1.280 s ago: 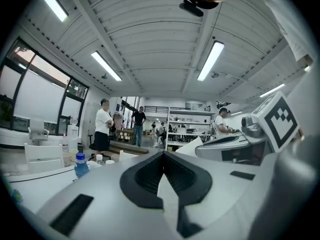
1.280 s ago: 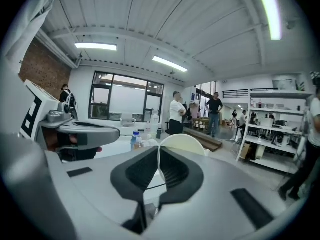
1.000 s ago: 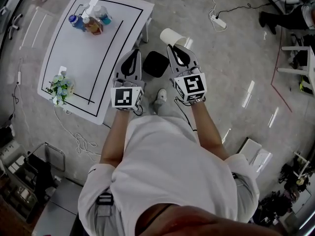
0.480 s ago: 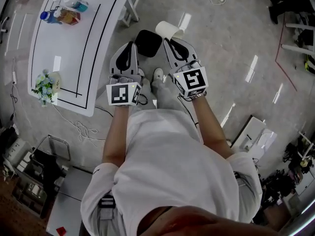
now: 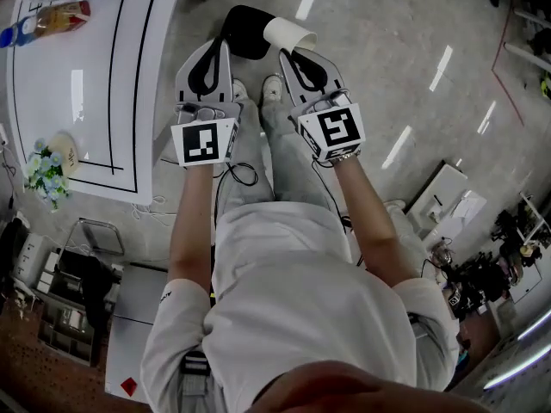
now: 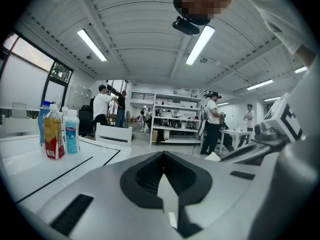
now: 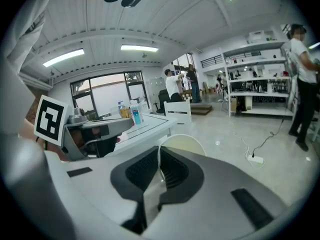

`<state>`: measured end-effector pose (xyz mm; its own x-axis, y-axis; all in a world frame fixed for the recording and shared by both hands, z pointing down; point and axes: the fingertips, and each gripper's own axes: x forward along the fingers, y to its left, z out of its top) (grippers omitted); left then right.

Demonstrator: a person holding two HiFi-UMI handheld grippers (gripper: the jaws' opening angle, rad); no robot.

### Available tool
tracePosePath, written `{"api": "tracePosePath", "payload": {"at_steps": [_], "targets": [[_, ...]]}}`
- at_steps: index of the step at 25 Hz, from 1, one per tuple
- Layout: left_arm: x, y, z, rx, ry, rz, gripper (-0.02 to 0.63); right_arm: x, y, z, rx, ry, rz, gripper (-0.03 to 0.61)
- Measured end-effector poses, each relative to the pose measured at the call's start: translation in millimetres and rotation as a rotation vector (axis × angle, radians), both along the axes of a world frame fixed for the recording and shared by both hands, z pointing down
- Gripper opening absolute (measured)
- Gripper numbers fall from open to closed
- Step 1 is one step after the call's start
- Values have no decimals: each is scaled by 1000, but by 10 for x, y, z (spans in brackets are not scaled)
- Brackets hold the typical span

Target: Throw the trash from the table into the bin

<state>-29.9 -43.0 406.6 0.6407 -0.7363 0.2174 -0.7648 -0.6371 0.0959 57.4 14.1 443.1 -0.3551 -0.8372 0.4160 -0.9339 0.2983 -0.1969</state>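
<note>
The cup, the piece of trash in hand, is off the desk and in the air at the far end of the right tongs. In the right gripper view the jaws stand narrow and pinch the thin wall of the cup at its rim. The rest of the cup stands just beyond them.

The bin, a black container on the floor, lies just left of the cup. In the head view the cup overlaps the bin's right edge. The left tongs are fully closed with nothing between them, and they point at the near left side of the bin.

Change over the last second:
- The bin previously lay between the two tongs, with the cup farther away and to its right. The cup is now level with the bin and beside it.
- Both tongs have come lower.
- The desk has slid to the left edge of the head view. It carries the bottles at its far end and a flower pot at its near end.

Meaning for the task: the carry appears almost complete. The remaining step is probably a small shift left over the bin's opening, then opening the right tongs to release the cup.
</note>
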Motion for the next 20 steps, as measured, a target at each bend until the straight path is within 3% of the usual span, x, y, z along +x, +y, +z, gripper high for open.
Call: {"api": "tracePosePath", "payload": {"at_steps": [8,16,20], "targets": [[31,-113,1018,-70,-17,52,3,-241,-33,1291,-140,-18,-3,17],[36,85,1972,-220,-14,111,3,-405,61,2701,-334,-38,16,17],[-13,145,2370,-260,-19,119,3,-466,88,3334,-383,3,-12,17]]}}
